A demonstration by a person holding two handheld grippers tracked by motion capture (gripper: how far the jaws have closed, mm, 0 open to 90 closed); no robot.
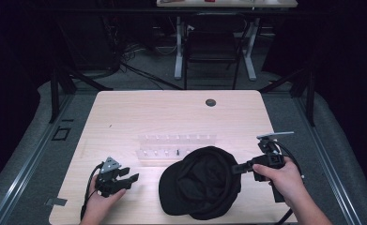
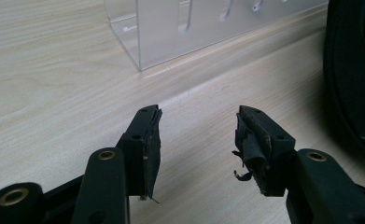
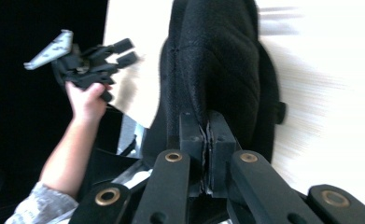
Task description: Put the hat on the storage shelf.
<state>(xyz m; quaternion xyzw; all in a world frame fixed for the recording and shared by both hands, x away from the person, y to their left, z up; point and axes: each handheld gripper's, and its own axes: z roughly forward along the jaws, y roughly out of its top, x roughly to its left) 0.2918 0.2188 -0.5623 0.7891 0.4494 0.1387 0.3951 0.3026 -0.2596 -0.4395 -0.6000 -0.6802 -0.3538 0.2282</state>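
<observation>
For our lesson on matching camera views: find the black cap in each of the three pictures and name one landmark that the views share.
High view: the black cap lies low and centre on the table.
Left gripper view: its dark edge runs along the right border.
Right gripper view: it hangs centre, pinched by the right gripper.
Shared landmark: the pale wooden table.

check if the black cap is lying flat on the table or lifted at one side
Lifted at one side. The right claw is shut on the edge of the black cap, raising that side, while the rest sits on the table.
</observation>
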